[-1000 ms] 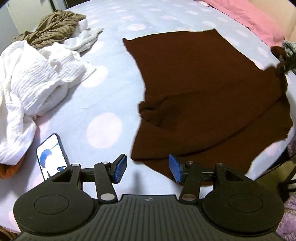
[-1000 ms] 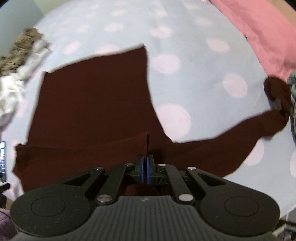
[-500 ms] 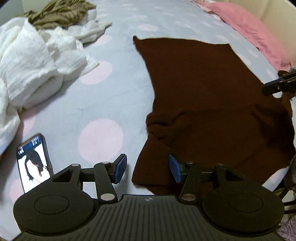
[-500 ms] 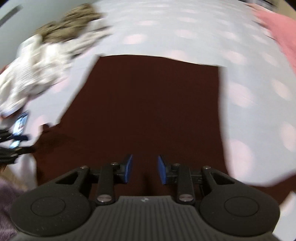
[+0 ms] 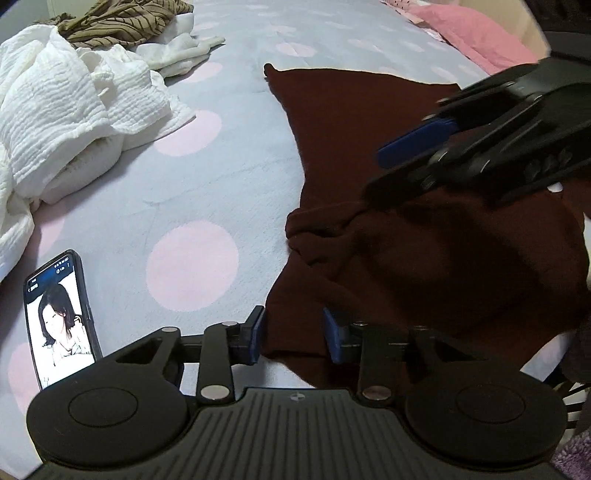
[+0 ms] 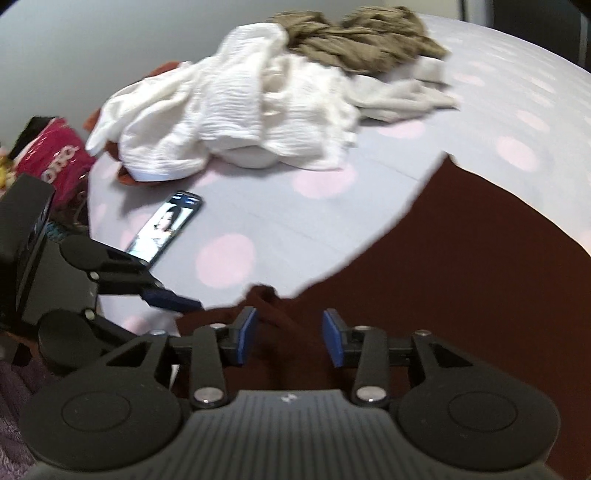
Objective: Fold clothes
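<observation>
A dark brown garment point(image 5: 388, 122) lies spread on the dotted bedsheet point(image 5: 192, 266), with a bunched fold point(image 5: 314, 229) at its left edge. My left gripper point(image 5: 293, 338) is low over the garment's near corner. Its jaws are closing with that corner between them, and the pads do not visibly press on it. My right gripper point(image 6: 289, 338) hovers over the bunched fold point(image 6: 262, 295), jaws opening and nothing pinched. In the left wrist view the right gripper point(image 5: 373, 175) reaches in from the right. In the right wrist view one of the left gripper's blue pads point(image 6: 170, 299) shows at the left.
A lit phone point(image 5: 61, 321) lies on the sheet left of my left gripper. A crumpled white garment point(image 5: 62, 110) and an olive striped one point(image 5: 125, 18) are piled at the far left. A pink pillow point(image 5: 476, 33) lies far right. A red bag point(image 6: 55, 155) sits off the bed's edge.
My right gripper let go of the brown cloth, opened, and swung left to the bunched fold near the left gripper. My left gripper sank onto the near corner and its jaws narrowed.
</observation>
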`<control>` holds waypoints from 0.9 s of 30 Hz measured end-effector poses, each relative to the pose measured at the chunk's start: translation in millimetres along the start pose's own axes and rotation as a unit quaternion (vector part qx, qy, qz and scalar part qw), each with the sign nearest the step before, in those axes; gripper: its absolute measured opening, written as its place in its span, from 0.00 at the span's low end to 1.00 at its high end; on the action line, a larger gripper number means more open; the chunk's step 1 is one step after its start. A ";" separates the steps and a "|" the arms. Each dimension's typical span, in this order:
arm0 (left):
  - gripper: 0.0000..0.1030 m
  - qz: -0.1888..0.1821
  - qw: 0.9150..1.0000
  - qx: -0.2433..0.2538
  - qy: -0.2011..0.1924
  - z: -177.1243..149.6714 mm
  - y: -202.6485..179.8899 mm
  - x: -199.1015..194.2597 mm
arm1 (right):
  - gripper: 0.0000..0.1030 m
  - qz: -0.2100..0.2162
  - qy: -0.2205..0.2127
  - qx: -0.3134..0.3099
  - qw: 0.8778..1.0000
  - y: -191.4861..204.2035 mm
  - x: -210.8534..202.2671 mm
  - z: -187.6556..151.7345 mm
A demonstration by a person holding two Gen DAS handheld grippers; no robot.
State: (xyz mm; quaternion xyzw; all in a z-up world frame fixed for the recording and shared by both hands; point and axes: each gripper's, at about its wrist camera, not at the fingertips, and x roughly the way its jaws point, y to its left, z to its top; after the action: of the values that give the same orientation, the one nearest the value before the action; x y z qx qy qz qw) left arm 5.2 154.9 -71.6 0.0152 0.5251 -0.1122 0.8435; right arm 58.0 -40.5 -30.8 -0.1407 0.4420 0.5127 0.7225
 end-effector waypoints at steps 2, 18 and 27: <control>0.18 -0.006 1.000 -0.002 -0.004 -0.1 1.3 -2.0 | 0.55 0.006 0.008 -0.025 1.000 6.6 13.4 3.7; 0.04 -0.075 0.996 0.049 -0.013 -2.3 -20.4 -18.5 | 0.05 0.007 0.072 -0.011 0.997 -0.6 -5.5 -13.3; 0.18 -0.065 0.997 0.000 -0.039 14.7 6.2 -33.0 | 0.05 0.008 0.125 -0.016 0.992 10.3 3.9 -44.8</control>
State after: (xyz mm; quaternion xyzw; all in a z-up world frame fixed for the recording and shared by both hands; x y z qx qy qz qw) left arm 5.5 164.6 -36.3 -0.0235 0.4913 -0.1675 0.8544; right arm 27.3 -63.0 -56.9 -0.2115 0.5213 0.5042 0.6552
